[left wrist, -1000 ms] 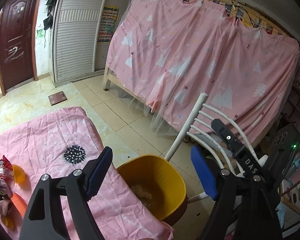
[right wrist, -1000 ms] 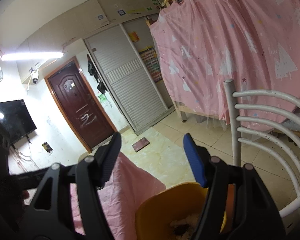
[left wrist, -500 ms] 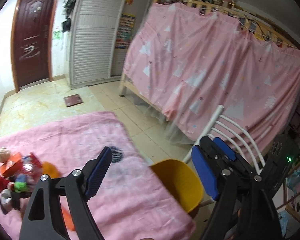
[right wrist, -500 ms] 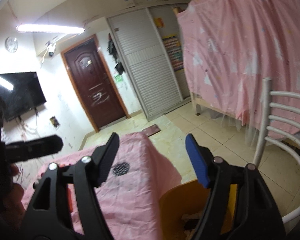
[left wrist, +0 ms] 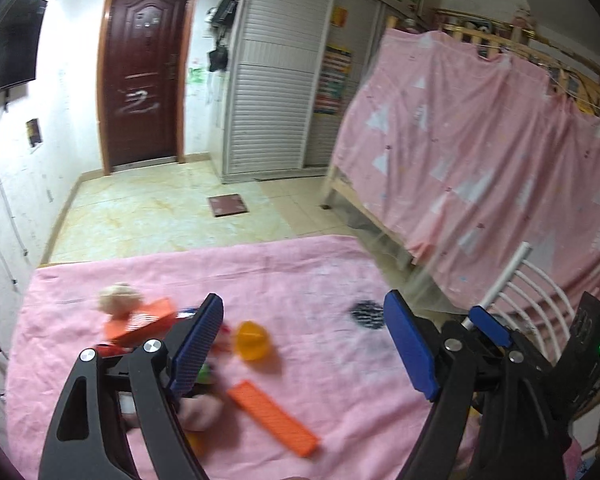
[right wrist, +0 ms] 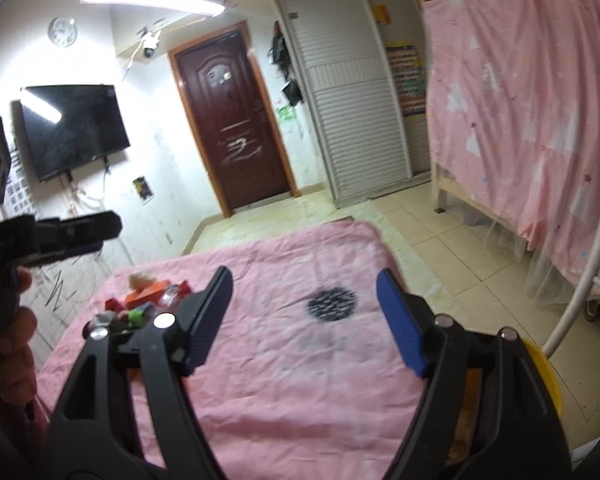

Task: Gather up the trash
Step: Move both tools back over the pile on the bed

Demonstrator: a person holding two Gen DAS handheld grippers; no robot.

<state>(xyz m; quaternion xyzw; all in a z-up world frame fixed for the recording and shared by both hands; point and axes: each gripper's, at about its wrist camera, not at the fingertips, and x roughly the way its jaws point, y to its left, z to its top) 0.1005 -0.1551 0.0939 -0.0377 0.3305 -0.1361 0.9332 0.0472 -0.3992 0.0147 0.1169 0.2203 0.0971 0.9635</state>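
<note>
A heap of trash lies on the pink-clothed table (left wrist: 300, 272): an orange box (left wrist: 140, 320), a crumpled paper ball (left wrist: 118, 300), a yellow cup (left wrist: 252, 340) and a flat orange piece (left wrist: 272, 416). My left gripper (left wrist: 304, 344) hovers open just above and right of the heap, holding nothing. The jaws of my right gripper (right wrist: 304, 320) are opening over the bare cloth with nothing between them. In the right wrist view the trash heap (right wrist: 140, 304) lies to the left. The yellow bin (right wrist: 544, 372) shows at the lower right, behind the right finger.
A white slatted chair (right wrist: 596, 264) stands right of the table by the bin. A bed draped in pink fabric (left wrist: 480, 152) fills the right side. A black round print (right wrist: 332, 304) marks the cloth. Tiled floor runs to a brown door (left wrist: 144, 72).
Both views have swung left, away from the yellow bin and onto the table and its trash heap. The right gripper's jaws stand wider apart.
</note>
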